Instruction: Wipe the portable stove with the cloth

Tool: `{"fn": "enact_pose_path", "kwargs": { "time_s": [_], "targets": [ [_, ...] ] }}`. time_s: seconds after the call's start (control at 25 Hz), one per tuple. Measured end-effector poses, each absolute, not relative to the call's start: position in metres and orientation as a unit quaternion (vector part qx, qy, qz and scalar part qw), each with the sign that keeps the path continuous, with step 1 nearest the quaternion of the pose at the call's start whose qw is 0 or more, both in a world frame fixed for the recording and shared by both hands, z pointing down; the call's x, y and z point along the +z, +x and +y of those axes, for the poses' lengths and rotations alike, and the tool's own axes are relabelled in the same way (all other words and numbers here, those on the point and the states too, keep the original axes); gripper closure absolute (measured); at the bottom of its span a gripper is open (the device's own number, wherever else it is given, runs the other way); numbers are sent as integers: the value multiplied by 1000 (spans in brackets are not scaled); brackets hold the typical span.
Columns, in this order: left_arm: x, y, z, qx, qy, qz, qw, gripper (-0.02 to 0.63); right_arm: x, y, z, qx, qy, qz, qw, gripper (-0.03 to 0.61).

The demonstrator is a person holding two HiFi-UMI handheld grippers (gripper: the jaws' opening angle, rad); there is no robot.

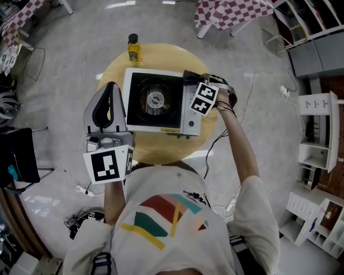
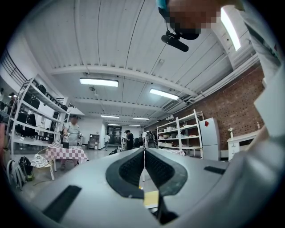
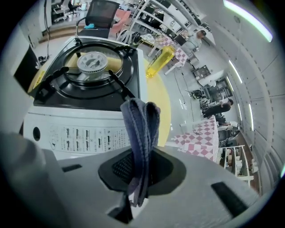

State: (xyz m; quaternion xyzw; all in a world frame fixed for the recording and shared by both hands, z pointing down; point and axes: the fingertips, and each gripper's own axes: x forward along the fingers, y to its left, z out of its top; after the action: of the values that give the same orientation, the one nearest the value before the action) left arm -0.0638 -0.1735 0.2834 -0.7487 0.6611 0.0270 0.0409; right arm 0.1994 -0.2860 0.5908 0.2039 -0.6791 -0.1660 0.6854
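Note:
The portable stove (image 1: 156, 102), white with a black burner well, sits in the middle of a round yellow table (image 1: 115, 64). My right gripper (image 1: 193, 80) is at the stove's right side, over the white control panel, shut on a folded dark blue-grey cloth (image 1: 189, 77). In the right gripper view the cloth (image 3: 141, 129) stands up from the right gripper (image 3: 141, 153), just short of the stove (image 3: 89, 71). My left gripper (image 1: 111, 86) is raised off the stove's left side. In its own view the left gripper (image 2: 144, 151) is shut, empty, and faces the room.
A yellow bottle (image 1: 133, 48) stands at the table's far edge, behind the stove. Checkered tables (image 1: 231, 13) stand further off, white shelves (image 1: 317, 134) are at the right, and a black chair (image 1: 21, 156) is at the left. People stand in the far room (image 2: 71, 129).

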Motion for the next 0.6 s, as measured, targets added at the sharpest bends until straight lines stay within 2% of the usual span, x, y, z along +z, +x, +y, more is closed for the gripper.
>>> {"fn": "enact_pose_path", "kwargs": {
  "time_s": [0.6],
  "targets": [
    [287, -53, -176, 33, -757, 651, 32, 607, 592, 200, -212, -189, 121, -687, 691, 543]
  ]
}}
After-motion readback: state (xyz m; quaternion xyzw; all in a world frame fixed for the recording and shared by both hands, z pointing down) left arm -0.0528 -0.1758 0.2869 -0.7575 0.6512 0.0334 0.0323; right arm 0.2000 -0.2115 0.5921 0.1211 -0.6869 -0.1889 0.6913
